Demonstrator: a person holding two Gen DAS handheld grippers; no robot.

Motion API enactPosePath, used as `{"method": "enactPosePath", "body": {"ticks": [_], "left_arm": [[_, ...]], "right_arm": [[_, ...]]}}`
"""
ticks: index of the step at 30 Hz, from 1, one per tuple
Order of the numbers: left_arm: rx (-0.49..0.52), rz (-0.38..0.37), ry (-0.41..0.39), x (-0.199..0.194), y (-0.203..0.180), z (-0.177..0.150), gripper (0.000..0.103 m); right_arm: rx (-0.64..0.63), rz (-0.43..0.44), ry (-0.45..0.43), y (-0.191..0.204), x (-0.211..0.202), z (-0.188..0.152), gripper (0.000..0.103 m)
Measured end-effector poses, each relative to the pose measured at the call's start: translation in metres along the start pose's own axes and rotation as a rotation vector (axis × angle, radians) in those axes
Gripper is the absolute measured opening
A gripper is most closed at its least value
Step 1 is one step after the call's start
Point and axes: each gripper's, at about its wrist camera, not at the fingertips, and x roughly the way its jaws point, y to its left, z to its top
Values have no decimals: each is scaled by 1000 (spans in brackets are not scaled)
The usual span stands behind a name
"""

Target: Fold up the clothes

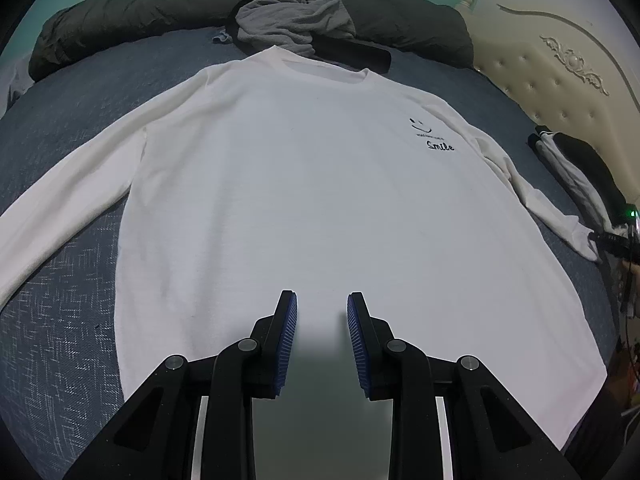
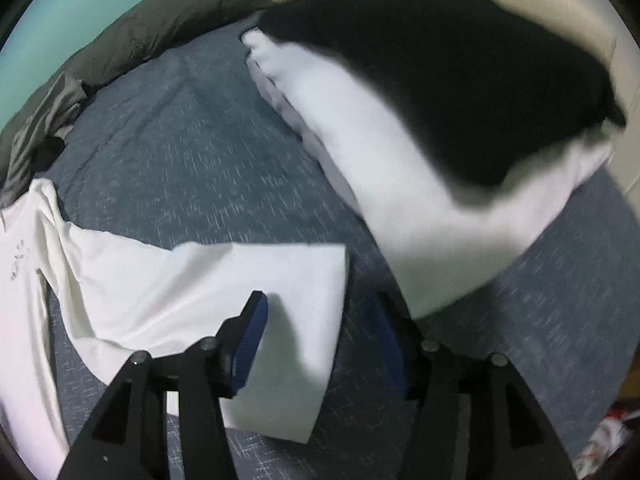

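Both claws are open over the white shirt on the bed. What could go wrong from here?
1. The right claw straddles the cuff of the sleeve with its far finger close to the folded pile; closing might snag or shift that pile.
2. The left claw hovers mid-body over the shirt, not at an edge; pinching there would likely bunch the fabric.
3. The gray garment lies near the collar and could get dragged into a fold.

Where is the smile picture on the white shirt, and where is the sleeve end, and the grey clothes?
Smile print [image 1: 434, 136], left wrist view, on the lettering.
Sleeve end [image 2: 288, 320], right wrist view, on the cuff cloth between the open fingers.
Grey clothes [image 1: 292, 20], left wrist view, on the crumpled middle.
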Motion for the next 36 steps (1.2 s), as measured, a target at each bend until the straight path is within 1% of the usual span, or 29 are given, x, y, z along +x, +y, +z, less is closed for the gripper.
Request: {"method": "enactPosePath", "body": {"ticks": [3,5,7,9,10,11,12,13,14,17,22,26,30,34,36], "left_arm": [[0,4,2,1,0,0,29],[-1,6,5,2,0,0,29],[-1,6,8,4,0,0,29],[1,6,12,5,0,-1,29],[1,6,14,5,0,-1,29],[2,6,14,5,0,-2,29],[4,5,15,5,-1,-2,29],[5,5,15,5,-1,-2,29],[6,4,14,4,-2,-2,29],[5,5,11,3,-1,-2,29],[6,9,11,3,-2,-2,29],[15,13,13,4,-5,-3,29],[21,13,12,3,-7,-3,29],[33,17,17,5,-10,-5,29],[36,19,20,7,-12,-5,29]], "right_arm": [[18,33,-28,-4,4,1,55],[4,40,-33,-2,8,2,55],[-1,28,-38,1,8,1,55],[-16,10,-50,5,7,-2,46],[-48,-6,-56,11,6,-3,36],[-78,-19,-62,16,5,-5,28],[-106,-22,-69,21,5,-6,22],[-138,-21,-73,27,4,-7,12],[-166,-21,-78,32,2,-8,9],[-172,-11,-125,36,-11,5,7],[-182,5,-205,41,-33,27,6],[-191,-11,-294,44,-61,70,6],[-172,-21,-388,40,-91,109,6],[-165,-62,-421,39,-102,147,6],[-170,-80,-423,41,-102,161,6]]}}
